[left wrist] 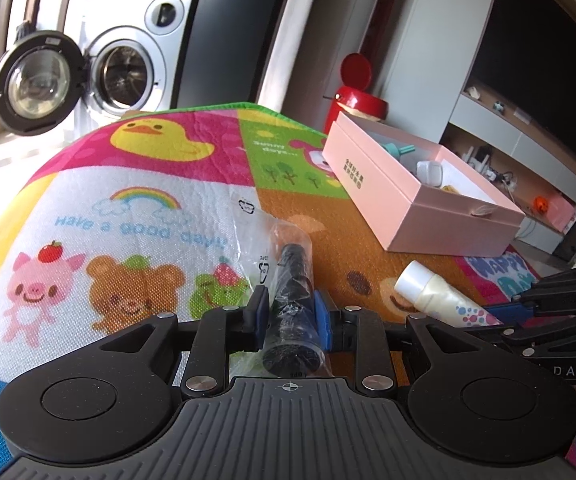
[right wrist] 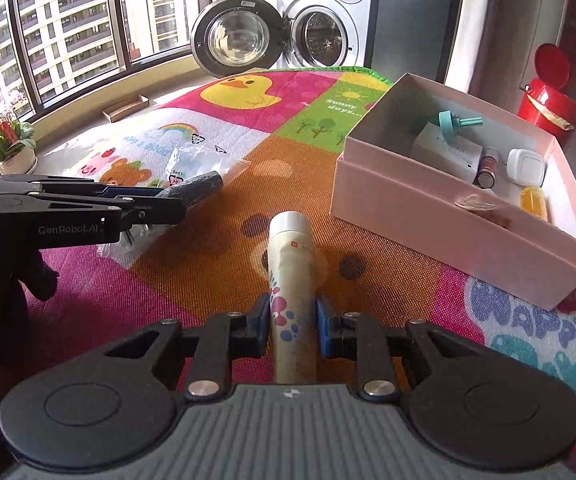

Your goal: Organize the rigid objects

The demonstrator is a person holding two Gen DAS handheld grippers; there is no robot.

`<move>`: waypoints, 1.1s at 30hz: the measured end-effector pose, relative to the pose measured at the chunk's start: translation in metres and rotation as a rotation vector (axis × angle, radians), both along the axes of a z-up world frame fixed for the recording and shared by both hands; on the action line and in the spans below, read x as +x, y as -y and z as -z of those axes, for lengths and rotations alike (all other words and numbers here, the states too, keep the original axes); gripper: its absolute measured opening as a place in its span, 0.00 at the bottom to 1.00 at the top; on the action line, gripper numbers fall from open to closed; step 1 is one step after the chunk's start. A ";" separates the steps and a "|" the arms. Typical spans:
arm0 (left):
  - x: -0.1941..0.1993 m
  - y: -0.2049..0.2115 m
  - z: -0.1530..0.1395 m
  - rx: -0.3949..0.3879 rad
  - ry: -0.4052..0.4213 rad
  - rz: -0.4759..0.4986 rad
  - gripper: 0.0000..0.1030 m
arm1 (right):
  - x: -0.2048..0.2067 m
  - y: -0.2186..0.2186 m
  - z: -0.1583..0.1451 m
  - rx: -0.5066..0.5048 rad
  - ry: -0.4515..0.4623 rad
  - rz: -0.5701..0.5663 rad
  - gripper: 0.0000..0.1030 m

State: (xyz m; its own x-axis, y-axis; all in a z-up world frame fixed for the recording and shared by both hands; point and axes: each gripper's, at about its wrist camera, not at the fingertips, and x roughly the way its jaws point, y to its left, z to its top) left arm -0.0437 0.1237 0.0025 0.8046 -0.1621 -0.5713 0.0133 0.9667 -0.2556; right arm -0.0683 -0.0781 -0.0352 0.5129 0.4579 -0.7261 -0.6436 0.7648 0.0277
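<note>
While my right tongs (right wrist: 292,316) tilt down over the cartoon play mat (right wrist: 192,280), their blue pads pinch a cream tube (right wrist: 291,264) with a white cap pointing away from me. To their left, my left tongs (left wrist: 291,312) angle down too, clamped on a black cylinder (left wrist: 294,312) inside a clear plastic bag (left wrist: 254,220). Farther right lies the open pink box (right wrist: 440,220), already holding small items. Beyond the mat stands a washing machine (right wrist: 324,20), door open.

Pink box (left wrist: 372,176) lettering too small to read, box contents half hidden behind its wall (left view) — television (left wrist: 544,80) cropped.
</note>
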 end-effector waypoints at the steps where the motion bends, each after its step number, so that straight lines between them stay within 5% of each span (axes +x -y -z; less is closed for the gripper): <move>1: 0.000 0.002 0.000 0.006 0.000 0.010 0.28 | -0.002 0.002 0.000 0.007 -0.012 -0.005 0.23; 8: 0.001 0.017 0.000 0.076 -0.004 0.039 0.29 | -0.005 -0.001 0.001 0.036 -0.022 -0.016 0.31; 21: 0.001 0.022 0.000 0.108 -0.003 0.033 0.29 | -0.007 -0.012 0.003 0.006 0.063 -0.007 0.30; 33: -0.004 0.035 -0.003 0.184 0.003 0.036 0.28 | -0.032 0.034 -0.027 0.070 0.110 0.039 0.25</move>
State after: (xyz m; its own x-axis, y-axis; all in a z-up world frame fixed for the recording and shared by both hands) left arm -0.0472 0.0889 0.0058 0.8017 -0.0836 -0.5918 0.0490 0.9960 -0.0742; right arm -0.1007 -0.1122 -0.0082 0.6061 0.4836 -0.6315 -0.6154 0.7881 0.0130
